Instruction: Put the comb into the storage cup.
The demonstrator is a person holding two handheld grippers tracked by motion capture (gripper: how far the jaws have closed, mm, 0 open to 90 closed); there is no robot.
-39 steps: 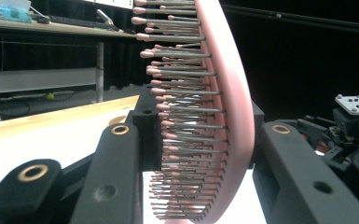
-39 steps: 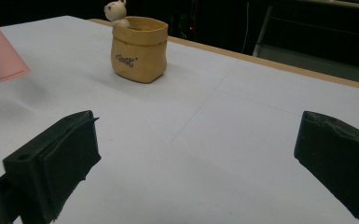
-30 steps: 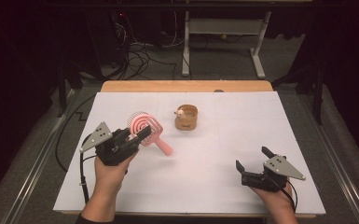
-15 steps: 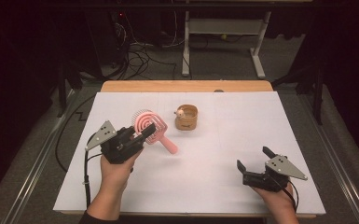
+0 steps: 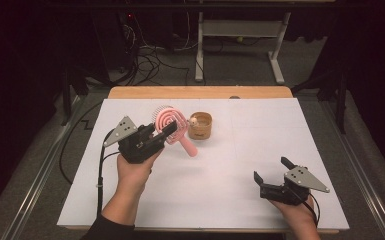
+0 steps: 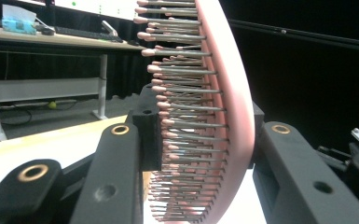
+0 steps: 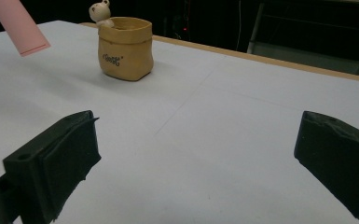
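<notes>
My left gripper [image 5: 167, 131] is shut on a pink round hairbrush [image 5: 169, 120] and holds it up over the left middle of the white table [image 5: 260, 165], the handle [image 5: 188, 146] pointing down to the right. In the left gripper view the brush's bristles [image 6: 186, 116] and pink back [image 6: 235, 116] sit clamped between the two black jaws. A small tan pot [image 5: 200, 125] with a little bear figure [image 7: 100, 11] on its rim stands just right of the brush. My right gripper [image 5: 272, 170] rests open near the front right edge, nothing between its jaws. The pot [image 7: 125, 49] and the handle's tip [image 7: 21, 28] lie ahead of it.
A wooden strip [image 5: 200, 92] runs along the table's far edge. Beyond it is a dark floor with cables [image 5: 145, 55] and a white desk frame [image 5: 240, 40]. A cable [image 5: 100, 175] trails from the left gripper over the table's left side.
The left gripper has lifted the hairbrush and carried it a little to the right, toward the pot. The right gripper has stayed put.
</notes>
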